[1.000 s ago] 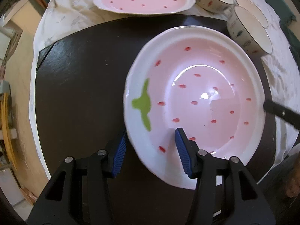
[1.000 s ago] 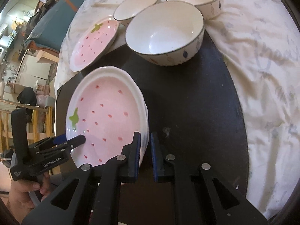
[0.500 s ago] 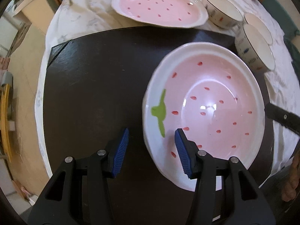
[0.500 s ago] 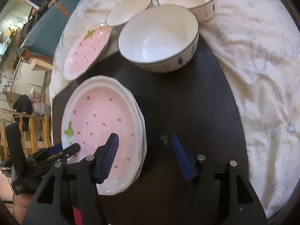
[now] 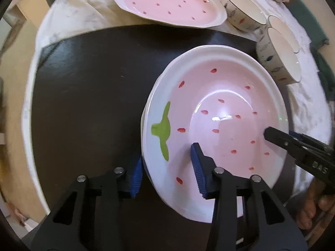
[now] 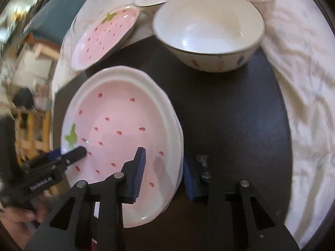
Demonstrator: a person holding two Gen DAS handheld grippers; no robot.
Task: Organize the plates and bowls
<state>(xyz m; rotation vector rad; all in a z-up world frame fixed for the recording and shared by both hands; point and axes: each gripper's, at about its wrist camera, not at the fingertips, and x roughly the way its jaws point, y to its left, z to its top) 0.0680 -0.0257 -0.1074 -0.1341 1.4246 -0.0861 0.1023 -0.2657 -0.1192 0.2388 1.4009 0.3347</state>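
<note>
Strawberry plate (image 5: 219, 108) on dark mat (image 5: 88, 96), stacked on a second plate. Left gripper (image 5: 167, 173) and right gripper (image 6: 162, 172) each straddle opposite rim edges, jaws just closing; pad contact cannot be told

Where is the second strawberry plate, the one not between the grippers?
The second strawberry plate lies on the white cloth just beyond the dark mat's far edge, at the top of the left wrist view, left of the bowls.

Left gripper (image 5: 167, 170), right gripper (image 6: 163, 174); jaws closing, part-open
</note>
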